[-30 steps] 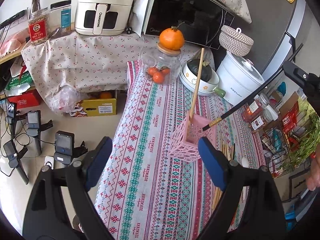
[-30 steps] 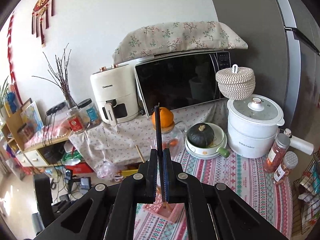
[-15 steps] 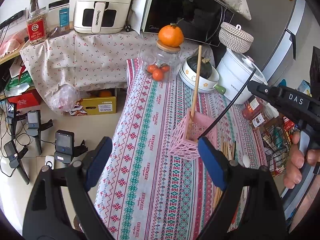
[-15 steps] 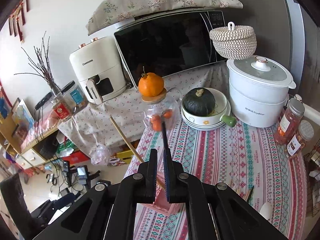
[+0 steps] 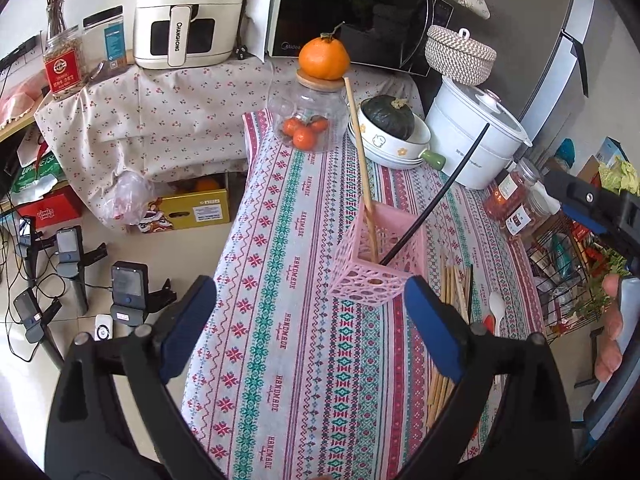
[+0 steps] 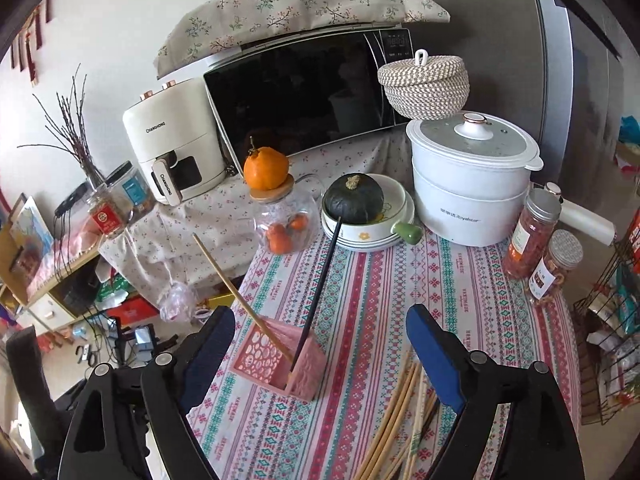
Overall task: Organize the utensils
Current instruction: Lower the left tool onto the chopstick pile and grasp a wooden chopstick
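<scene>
A pink perforated holder (image 5: 380,256) (image 6: 280,356) stands on the patterned tablecloth. A wooden chopstick (image 5: 360,152) (image 6: 236,296) and a black chopstick (image 5: 440,196) (image 6: 318,292) lean in it. Several loose wooden chopsticks (image 5: 452,300) (image 6: 400,412) and a white spoon (image 5: 496,308) lie on the cloth to the holder's right. My left gripper (image 5: 310,328) is open and empty, just in front of the holder. My right gripper (image 6: 320,356) is open and empty above the holder and the loose chopsticks; its body shows at the right edge of the left wrist view (image 5: 592,204).
Behind the holder stand a glass jar with an orange on its lid (image 5: 310,116), a bowl with a green squash (image 5: 390,128), a white steamer pot (image 5: 476,136) and spice jars (image 6: 536,232). A wire rack (image 6: 608,320) stands at the right. The table's left edge drops to the floor.
My right gripper carried the black chopstick into the pink holder, opened and let it go, then drew back. The left gripper stayed open in place.
</scene>
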Demonstrator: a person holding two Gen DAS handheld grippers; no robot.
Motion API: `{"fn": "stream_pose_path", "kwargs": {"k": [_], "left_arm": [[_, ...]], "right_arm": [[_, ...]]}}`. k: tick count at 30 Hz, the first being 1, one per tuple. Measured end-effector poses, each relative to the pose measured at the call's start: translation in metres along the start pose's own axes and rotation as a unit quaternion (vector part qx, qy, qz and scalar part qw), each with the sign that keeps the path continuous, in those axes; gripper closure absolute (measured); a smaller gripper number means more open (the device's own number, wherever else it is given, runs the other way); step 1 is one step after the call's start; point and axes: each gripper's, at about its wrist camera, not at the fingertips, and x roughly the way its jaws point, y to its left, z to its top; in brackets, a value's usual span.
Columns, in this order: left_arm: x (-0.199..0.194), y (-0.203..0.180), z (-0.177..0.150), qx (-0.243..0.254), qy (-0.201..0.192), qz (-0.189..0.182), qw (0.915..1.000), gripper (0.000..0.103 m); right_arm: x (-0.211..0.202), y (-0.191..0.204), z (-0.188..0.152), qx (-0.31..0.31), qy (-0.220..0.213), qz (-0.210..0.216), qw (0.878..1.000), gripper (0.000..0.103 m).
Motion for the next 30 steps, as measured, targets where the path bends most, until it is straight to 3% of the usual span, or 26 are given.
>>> {"fn": "stream_pose_path", "kwargs": {"k": [7, 16, 20, 24, 28, 30], "left_arm": [[0.005, -0.02, -0.013, 0.022, 0.012, 0.001, 0.9997, 0.007], [0.017, -0.068, -0.04, 0.11, 0.024, 0.02, 0.9934, 0.007], [0.028, -0.089, -0.052, 0.141, 0.045, 0.016, 0.9889, 0.007], [0.042, -0.113, -0.058, 0.161, 0.062, 0.007, 0.9851, 0.007], [0.06, -0.139, -0.06, 0.19, 0.066, 0.003, 0.9796, 0.007], [0.073, -0.148, -0.057, 0.184, 0.073, -0.005, 0.9801, 0.007]], "right_arm": [[-0.014, -0.039, -0.04, -0.001, 0.029, -0.042, 0.999, 0.01], [-0.013, -0.1, -0.088, 0.033, 0.059, -0.106, 0.992, 0.01], [-0.018, -0.114, -0.097, 0.023, 0.052, -0.127, 0.99, 0.01], [-0.01, -0.125, -0.105, 0.003, 0.093, -0.137, 0.986, 0.01], [-0.002, -0.136, -0.11, 0.022, 0.142, -0.107, 0.984, 0.01], [0.0, -0.143, -0.11, 0.031, 0.145, -0.106, 0.983, 0.01]]}}
